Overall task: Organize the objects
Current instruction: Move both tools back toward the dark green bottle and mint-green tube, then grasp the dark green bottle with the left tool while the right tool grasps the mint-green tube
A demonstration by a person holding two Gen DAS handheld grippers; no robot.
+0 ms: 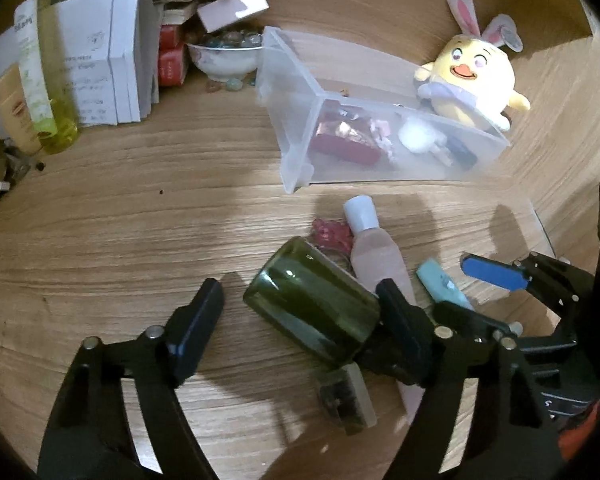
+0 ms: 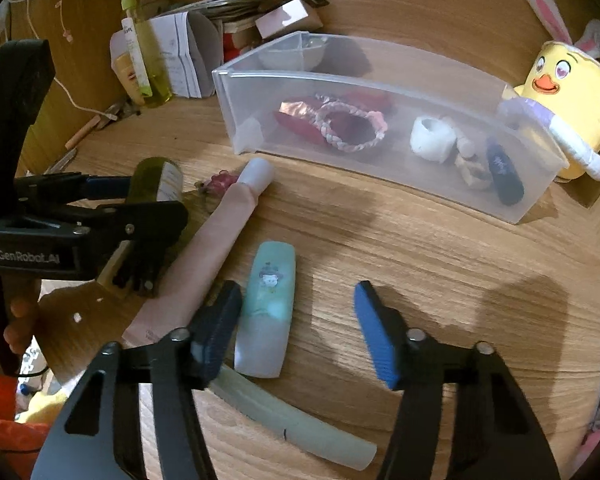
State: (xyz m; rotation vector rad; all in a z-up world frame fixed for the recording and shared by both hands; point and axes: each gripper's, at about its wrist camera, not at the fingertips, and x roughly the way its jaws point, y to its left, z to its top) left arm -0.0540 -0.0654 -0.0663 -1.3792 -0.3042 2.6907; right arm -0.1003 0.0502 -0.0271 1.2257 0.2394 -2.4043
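Observation:
A dark green glass bottle [image 1: 314,304] lies on the wooden table between the fingers of my left gripper [image 1: 300,312], which is open around it; the right finger touches it, the left stands apart. The bottle also shows in the right wrist view [image 2: 156,180]. A pink tube [image 2: 204,252] with a white cap lies beside it. A teal tube [image 2: 268,304] lies between the fingers of my right gripper [image 2: 300,328], open, its left finger next to the tube. A clear plastic bin [image 2: 380,80] holds small items.
A yellow plush chick [image 2: 568,108] with bunny ears stands by the bin's right end. Boxes, papers, a yellow-green bottle [image 1: 56,92] and a bowl of stones [image 1: 228,52] crowd the back left. A pale green tube [image 2: 300,420] lies near my right gripper.

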